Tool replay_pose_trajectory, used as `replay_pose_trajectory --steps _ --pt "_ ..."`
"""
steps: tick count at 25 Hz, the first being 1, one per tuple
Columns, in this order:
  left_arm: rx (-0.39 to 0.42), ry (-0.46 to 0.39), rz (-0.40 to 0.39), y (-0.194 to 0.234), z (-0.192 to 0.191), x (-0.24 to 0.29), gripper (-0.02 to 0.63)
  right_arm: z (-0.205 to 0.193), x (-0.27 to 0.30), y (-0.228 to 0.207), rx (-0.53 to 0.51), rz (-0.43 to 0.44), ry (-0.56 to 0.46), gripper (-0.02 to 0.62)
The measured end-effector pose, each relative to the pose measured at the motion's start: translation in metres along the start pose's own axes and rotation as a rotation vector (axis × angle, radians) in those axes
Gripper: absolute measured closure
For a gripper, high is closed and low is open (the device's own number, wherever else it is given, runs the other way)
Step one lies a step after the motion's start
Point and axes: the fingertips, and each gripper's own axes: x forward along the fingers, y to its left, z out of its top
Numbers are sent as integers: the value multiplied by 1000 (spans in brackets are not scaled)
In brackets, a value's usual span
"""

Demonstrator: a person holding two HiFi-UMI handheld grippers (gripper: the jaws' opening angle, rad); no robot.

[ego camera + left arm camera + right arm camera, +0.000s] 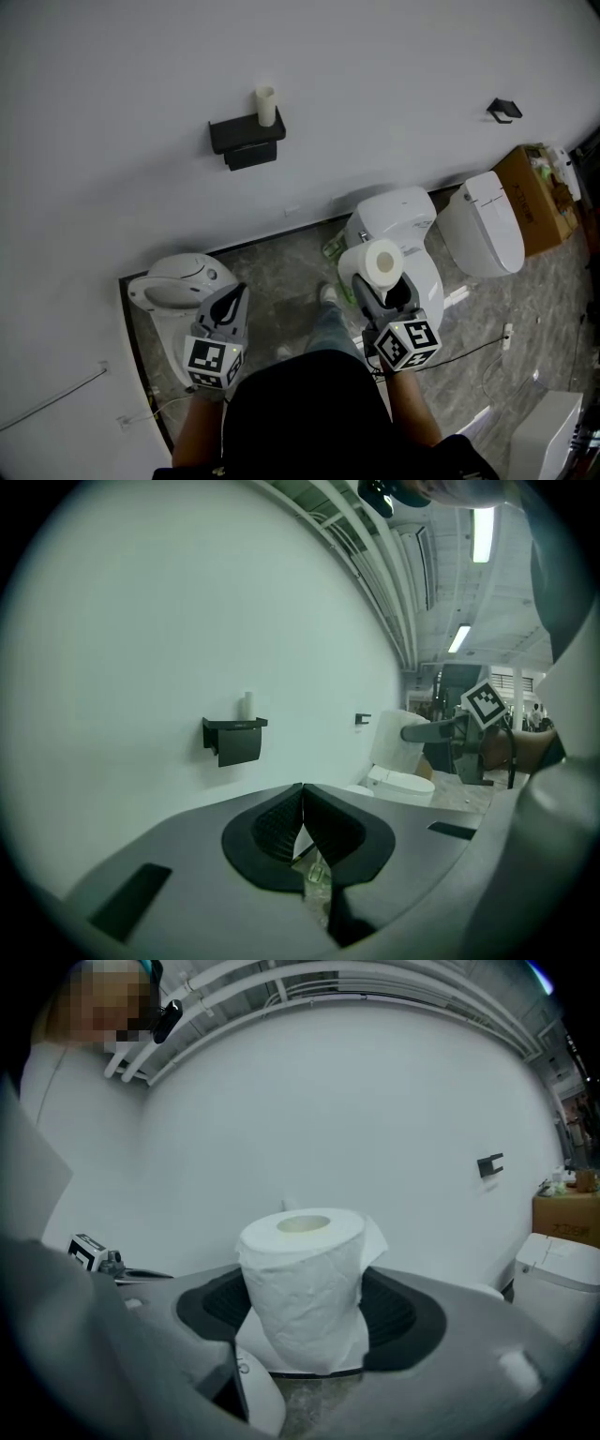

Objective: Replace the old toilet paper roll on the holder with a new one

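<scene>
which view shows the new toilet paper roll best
The right gripper view: the new toilet paper roll stands upright and large at centre, clamped between the jaws, hollow core showing. The head view shows it smaller, from above. The left gripper view shows it small and side-on, right of centre.

Open space before holder [246, 141], old roll [266, 105] upright atop, toilet [392, 217] low right

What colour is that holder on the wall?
The holder is black, clearest in the head view.
</scene>
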Motion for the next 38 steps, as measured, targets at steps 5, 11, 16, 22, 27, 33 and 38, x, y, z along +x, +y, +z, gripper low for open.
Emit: replay_pose_trajectory --steps 5,11,16,22,27,33,38 --pt "-26 15 55 18 9 41 592 11 52 -25 -5 58 29 247" --pt "-36 19 112 31 31 90 592 39 111 -54 -20 129 37 247" --pt "-38 25 183 42 52 123 592 61 153 -78 -26 186 39 247" --pt "-62 17 284 54 75 159 592 80 196 -106 -33 263 64 247" --pt "-61 14 354 55 93 188 592 94 225 -122 -38 348 78 247" --pt "-71 -11 440 59 116 208 591 103 251 -137 -55 430 97 247" --pt "-65 -16 479 58 127 217 591 110 261 -150 -28 443 100 247"
